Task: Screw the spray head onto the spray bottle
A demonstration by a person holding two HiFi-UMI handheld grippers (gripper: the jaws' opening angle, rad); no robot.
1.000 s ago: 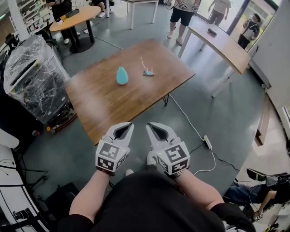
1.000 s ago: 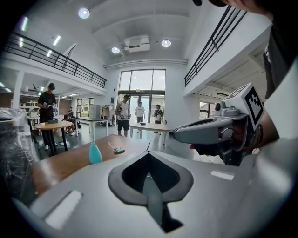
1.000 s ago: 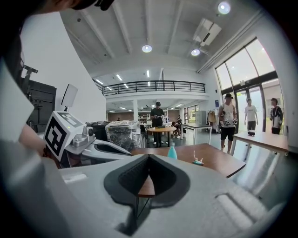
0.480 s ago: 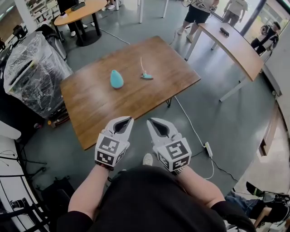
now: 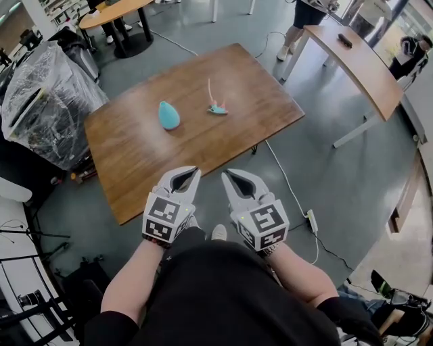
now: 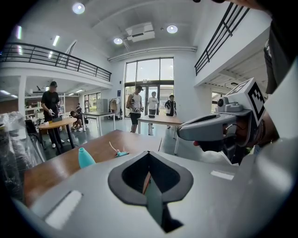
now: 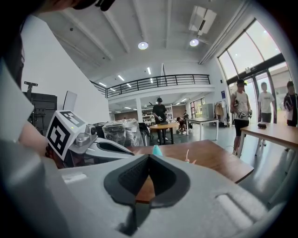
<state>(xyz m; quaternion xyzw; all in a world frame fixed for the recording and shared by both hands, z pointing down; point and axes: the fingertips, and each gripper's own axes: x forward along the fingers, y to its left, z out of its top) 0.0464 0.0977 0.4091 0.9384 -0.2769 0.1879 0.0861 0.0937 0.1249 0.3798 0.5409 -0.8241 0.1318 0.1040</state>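
Observation:
A teal spray bottle (image 5: 168, 115) stands on the brown wooden table (image 5: 142, 169), left of middle; the left gripper view also catches the bottle (image 6: 85, 157). To its right lies the teal spray head (image 5: 217, 109) with its thin pale tube pointing away; in the left gripper view the spray head (image 6: 120, 153) is small. My left gripper (image 5: 191, 171) and right gripper (image 5: 229, 173) hover side by side at the table's near edge, well short of both objects. Both have their jaws shut with nothing between them. In the right gripper view the bottle's tip (image 7: 157, 150) peeks over the jaws.
A plastic-wrapped machine (image 5: 44, 101) stands left of the table. A second long table (image 5: 358, 61) is at the right, a round table (image 5: 108, 13) at the back left. Several people stand in the background. A power strip (image 5: 311, 221) and cable lie on the floor at right.
The table with bottle and spray head has drawn closer and lower in the head view; both grippers have advanced together to its near edge, still shut.

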